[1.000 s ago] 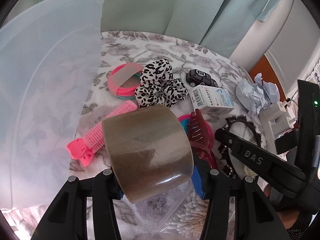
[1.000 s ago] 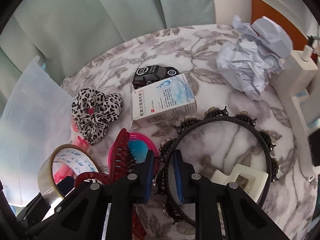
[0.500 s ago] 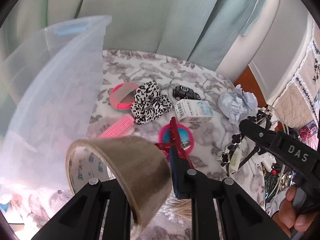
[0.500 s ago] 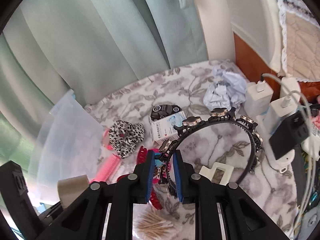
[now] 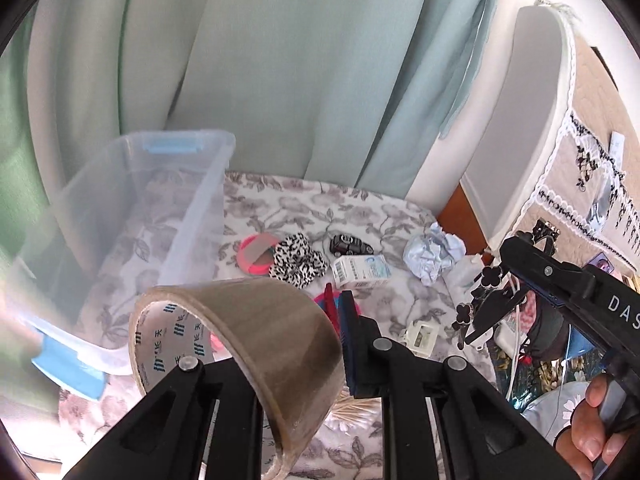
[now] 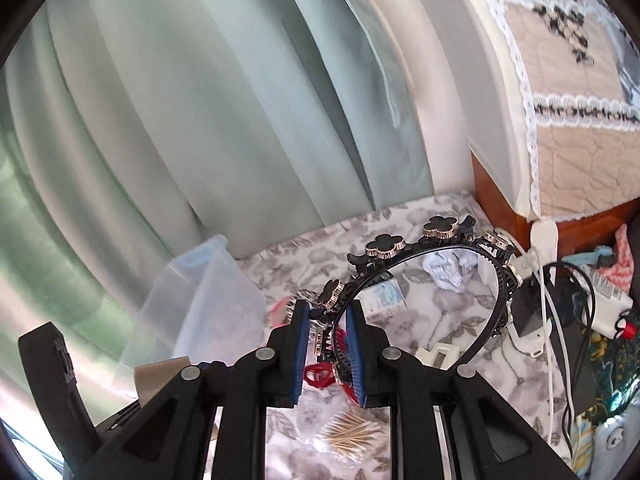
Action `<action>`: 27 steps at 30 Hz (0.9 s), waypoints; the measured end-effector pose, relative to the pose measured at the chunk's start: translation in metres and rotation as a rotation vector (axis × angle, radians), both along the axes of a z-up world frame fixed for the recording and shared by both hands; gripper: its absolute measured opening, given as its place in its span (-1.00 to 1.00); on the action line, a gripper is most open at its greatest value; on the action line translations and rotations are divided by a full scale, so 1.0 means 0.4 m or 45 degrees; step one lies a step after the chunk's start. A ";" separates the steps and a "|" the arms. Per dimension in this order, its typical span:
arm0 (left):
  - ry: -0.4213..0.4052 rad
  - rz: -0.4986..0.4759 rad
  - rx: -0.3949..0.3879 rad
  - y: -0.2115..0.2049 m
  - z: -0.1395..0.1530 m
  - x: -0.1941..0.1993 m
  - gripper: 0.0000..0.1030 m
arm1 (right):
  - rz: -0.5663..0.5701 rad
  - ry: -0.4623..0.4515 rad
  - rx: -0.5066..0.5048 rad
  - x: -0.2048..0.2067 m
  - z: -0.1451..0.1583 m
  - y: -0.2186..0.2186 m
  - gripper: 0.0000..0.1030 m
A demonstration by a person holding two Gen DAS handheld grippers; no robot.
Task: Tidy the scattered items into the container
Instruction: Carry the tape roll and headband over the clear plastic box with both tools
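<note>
Floral table (image 5: 280, 216), two hand-held grippers clamped: left (image 5: 304, 344) on tape roll (image 5: 256, 328), right (image 6: 328, 356) on headband (image 6: 436, 248)

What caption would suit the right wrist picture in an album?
Right gripper lifts a black headband with clover ornaments above the floral tabletop.

Both wrist views high, angled down — sharing floral table (image 5: 304, 212)
</note>
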State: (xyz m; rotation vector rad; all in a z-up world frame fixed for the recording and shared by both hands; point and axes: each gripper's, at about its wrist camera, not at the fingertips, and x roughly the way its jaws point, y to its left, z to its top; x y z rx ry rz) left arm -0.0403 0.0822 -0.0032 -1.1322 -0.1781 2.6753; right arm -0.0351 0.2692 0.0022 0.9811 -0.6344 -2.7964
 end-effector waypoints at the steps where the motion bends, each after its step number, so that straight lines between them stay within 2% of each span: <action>1: 0.016 0.002 0.013 -0.007 0.017 0.006 -0.68 | 0.004 0.016 -0.002 0.005 0.014 -0.004 -0.61; 6: 0.109 0.028 -0.002 -0.031 0.097 0.030 -0.68 | 0.030 0.116 -0.003 0.034 0.093 -0.033 -0.61; 11: 0.194 0.052 0.033 -0.063 0.159 0.069 -0.68 | 0.034 0.200 -0.011 0.079 0.154 -0.032 -0.61; 19: 0.261 0.106 0.068 -0.143 0.208 0.112 -0.68 | 0.076 0.255 -0.010 0.105 0.194 -0.069 -0.61; 27: 0.306 0.206 0.138 -0.254 0.225 0.133 -0.68 | 0.162 0.301 0.035 0.112 0.232 -0.149 -0.61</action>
